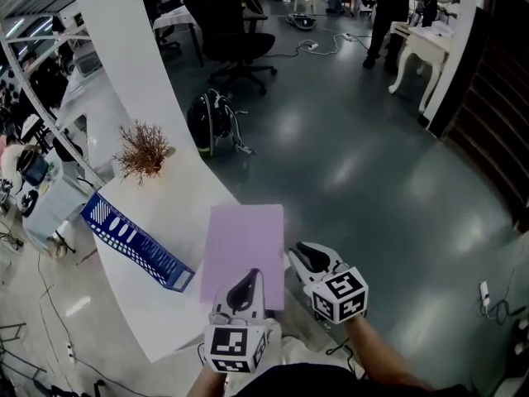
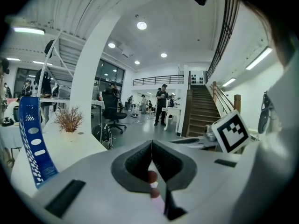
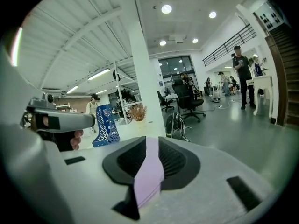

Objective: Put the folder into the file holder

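A pale purple folder [image 1: 244, 246] lies flat over the near end of the white table [image 1: 178, 197], its near edge toward me. My left gripper [image 1: 246, 281] is shut on that near edge; in the left gripper view a thin strip of folder [image 2: 158, 195] is pinched between the closed jaws [image 2: 152, 146]. My right gripper [image 1: 299, 256] is at the folder's near right corner. In the right gripper view the folder [image 3: 149, 171] runs as a broad band between jaws [image 3: 150, 141] that stand slightly apart. The blue perforated file holder [image 1: 132, 242] lies to the left of the folder, also visible from each gripper [image 2: 32, 139] [image 3: 106, 125].
A dried plant [image 1: 142, 151] stands farther back on the table. A black backpack [image 1: 211, 122] and an office chair [image 1: 231, 31] are on the grey floor to the right of the table. People stand far back by a white desk [image 1: 421, 48]. Equipment crowds the left side.
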Action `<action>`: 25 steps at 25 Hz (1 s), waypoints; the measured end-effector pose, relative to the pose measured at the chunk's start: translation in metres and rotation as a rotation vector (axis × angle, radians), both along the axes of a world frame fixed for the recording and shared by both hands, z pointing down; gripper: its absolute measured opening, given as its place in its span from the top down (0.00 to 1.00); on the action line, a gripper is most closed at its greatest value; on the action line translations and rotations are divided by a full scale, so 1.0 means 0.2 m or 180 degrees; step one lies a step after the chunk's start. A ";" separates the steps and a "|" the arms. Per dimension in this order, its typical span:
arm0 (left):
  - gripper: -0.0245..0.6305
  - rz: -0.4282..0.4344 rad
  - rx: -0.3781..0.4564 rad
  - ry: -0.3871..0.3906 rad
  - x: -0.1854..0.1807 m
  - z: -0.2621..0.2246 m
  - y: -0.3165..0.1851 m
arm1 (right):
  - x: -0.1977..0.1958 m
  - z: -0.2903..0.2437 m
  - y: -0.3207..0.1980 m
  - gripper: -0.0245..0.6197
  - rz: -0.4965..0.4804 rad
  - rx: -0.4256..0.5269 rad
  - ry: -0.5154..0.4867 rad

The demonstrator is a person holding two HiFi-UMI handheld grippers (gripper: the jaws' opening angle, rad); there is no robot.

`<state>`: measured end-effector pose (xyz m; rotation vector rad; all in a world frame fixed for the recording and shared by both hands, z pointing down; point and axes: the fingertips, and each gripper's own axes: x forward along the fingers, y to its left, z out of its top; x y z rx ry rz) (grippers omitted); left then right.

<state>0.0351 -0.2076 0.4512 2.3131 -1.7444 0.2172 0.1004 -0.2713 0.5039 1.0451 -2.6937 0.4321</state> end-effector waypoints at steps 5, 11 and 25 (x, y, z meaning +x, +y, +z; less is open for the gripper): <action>0.95 0.0049 -0.0067 0.0024 -0.02 0.02 -0.08 | -0.03 0.07 -0.08 0.86 0.0000 -0.0182 -0.0051; 0.95 0.0089 -0.0173 0.0028 -0.04 0.05 -0.17 | -0.05 0.15 -0.19 0.83 0.0050 -0.0357 -0.0092; 0.95 0.0213 -0.0218 0.0151 -0.13 0.17 -0.36 | -0.14 0.42 -0.39 0.77 0.0132 -0.0816 -0.0208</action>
